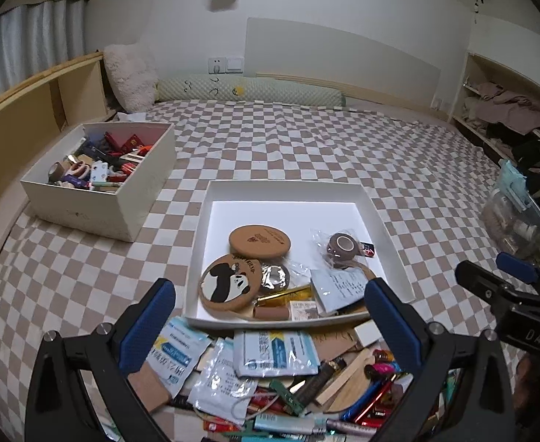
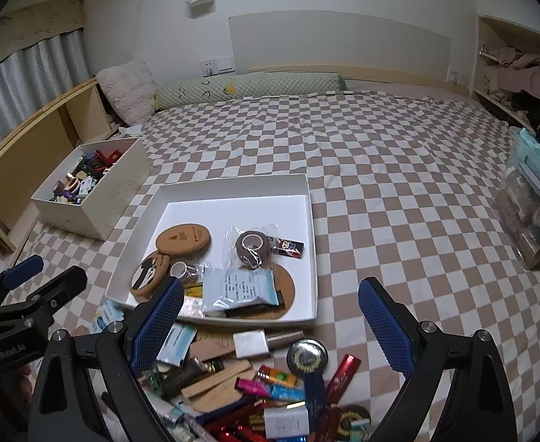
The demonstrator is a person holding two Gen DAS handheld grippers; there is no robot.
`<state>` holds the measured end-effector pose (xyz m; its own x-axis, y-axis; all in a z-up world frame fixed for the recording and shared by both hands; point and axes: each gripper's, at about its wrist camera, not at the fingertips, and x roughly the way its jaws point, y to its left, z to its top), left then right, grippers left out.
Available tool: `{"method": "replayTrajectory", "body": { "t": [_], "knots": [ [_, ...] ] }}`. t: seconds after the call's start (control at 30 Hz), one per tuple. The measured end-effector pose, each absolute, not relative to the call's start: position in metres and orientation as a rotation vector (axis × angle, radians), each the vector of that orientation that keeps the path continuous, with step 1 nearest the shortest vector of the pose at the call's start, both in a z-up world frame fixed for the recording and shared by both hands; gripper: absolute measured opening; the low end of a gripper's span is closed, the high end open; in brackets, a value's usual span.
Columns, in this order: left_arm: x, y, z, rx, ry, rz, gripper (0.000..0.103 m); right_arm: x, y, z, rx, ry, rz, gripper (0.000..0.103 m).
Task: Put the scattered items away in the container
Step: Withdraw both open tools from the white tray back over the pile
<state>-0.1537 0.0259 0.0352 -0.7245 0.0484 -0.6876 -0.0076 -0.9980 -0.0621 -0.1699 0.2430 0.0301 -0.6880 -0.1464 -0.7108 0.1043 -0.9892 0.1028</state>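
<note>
Hovering with jaws spread wide and empty: left gripper above the near heap of scattered items, touching nothing. Likewise spread wide and gripping nothing: right gripper, blue pads clear of the clutter beneath. Just beyond the heap, on the checkered bedspread, one shallow white tray, partly filled. Counted inside: two round cork coasters in the left wrist view, one plain, one with a panda print; a third cork disc showing under a packet in the right wrist view; one roll of brown tape in a clear bag; one pale blue sachet. Farther left, one deeper white box, well apart from the tray, crammed with small things.
</note>
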Motion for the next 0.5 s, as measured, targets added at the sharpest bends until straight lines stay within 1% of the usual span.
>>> {"method": "replayTrajectory", "body": {
  "t": [0.5],
  "knots": [
    [-0.079,0.014,0.048,-1.051,-0.073,2.884,0.103,-0.099,0.264,0.039,1.111,-0.093,-2.795,0.096]
  ]
}}
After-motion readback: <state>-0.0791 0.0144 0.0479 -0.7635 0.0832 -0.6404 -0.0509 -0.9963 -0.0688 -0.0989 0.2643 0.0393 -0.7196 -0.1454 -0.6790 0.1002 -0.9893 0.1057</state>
